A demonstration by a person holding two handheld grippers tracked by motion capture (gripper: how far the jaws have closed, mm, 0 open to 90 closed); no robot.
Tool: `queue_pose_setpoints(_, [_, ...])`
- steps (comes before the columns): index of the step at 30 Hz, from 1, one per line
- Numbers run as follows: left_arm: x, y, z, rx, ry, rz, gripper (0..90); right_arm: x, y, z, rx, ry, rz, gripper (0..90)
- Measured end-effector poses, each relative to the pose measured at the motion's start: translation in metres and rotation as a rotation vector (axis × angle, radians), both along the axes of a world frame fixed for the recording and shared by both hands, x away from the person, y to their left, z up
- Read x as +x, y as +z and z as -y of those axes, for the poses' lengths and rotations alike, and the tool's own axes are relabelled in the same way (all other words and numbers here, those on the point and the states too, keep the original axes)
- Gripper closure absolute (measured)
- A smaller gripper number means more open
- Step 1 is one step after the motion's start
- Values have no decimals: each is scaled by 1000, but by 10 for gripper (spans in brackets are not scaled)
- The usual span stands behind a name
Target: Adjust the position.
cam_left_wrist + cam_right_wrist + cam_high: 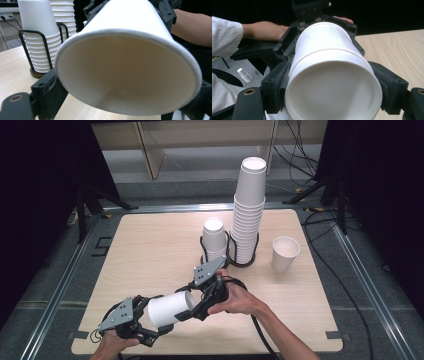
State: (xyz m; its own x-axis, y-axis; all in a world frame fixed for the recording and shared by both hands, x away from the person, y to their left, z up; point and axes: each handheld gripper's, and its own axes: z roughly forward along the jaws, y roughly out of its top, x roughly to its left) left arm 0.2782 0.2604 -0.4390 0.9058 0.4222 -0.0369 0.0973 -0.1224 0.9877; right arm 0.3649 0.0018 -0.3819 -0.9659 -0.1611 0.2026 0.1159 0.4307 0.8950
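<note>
**Item: paper cup, held between two grippers**

- Location: lying on its side in the air, just above the near edge of the table, left of its middle.
- Left gripper: its jaws clasp the cup at the mouth end. The left gripper view looks straight into the open mouth, with a jaw against the rim on either side.
- Right gripper: closed on the base end. In the right gripper view the pads press both flanks of the cup.
- Other stock: a tall stack of cups and a short stack stand upside down in a wire holder near the middle of the far edge. A single cup stands upright just to the right of them, toward the far right corner.
- Step in hand (judged): both tools grip one cup body end to end, probably to pull nested cups apart or to pass the cup from one tool to the other.
- Next move (judged): a straight pull along the cup's axis, or one tool letting go. A light grip is needed so the thin wall is not crushed.
- Unclear: a ring around the wall in the right gripper view may be the rim of a second, nested cup, but I cannot tell. The cup hides the jaw tips in both gripper views. The holder's base is largely covered by the stacks.
</note>
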Motion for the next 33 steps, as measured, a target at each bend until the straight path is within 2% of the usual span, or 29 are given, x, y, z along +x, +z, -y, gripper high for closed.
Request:
queue_pose_setpoints(5, [0, -1, 1, -36, -2, -22, 75, -1, 1, 0, -3, 7, 1, 244])
queue_pose_setpoints(6, [-1, -1, 1, -43, -3, -21, 73, -2, 1, 1, -12, 1, -11, 243])
queue_pose_setpoints(10, [-1, 1, 0, -60, -3, -26, 65, -1, 0, 0, -4, 15, 8, 243])
queue_pose_setpoints(12, [-1, 0, -1, -55, -7, -23, 69, -2, 0, 0, -12, 20, -5, 243])
queue_pose_setpoints(15, [-1, 0, -1, -57, -11, -27, 77, -1, -1, 0, -12, 21, -2, 244])
queue_pose_setpoints(17, [-1, 1, -1, -46, -16, -21, 88, -1, 0, 0, -14, 23, -2, 245])
queue_pose_setpoints(19, [-1, 1, -2, -41, -15, -20, 101, 0, -1, 0, -6, 27, 16, 248])
queue_pose_setpoints(23, [-1, 3, -1, -30, -21, -14, 120, 1, -1, 2, -14, 34, 8, 249])
queue_pose_setpoints(24, [-1, 3, -1, -28, -22, -14, 123, 1, -2, 2, -23, 33, -19, 247])
queue_pose_setpoints(25, [-1, 3, -2, -28, -22, -15, 126, 1, -2, 2, -25, 32, -26, 247])
queue_pose_setpoints(26, [-1, 3, -2, -22, -25, -12, 128, 2, -2, 2, -19, 28, -7, 247])
queue_pose_setpoints(29, [-1, 3, -2, -3, -23, -7, 131, 0, -1, 1, -39, 24, 7, 235])
queue_pose_setpoints(31, [0, 2, -1, 7, -17, -4, 131, 0, 0, 1, -58, -1, 22, 191])
queue_pose_setpoints(32, [-1, 2, -1, 34, -8, -7, 131, -1, 2, 3, -82, -26, 15, 168])
queue_pose_setpoints(33, [-1, 2, 0, 53, -7, -1, 130, -2, 4, 4, -104, -32, 28, 165])
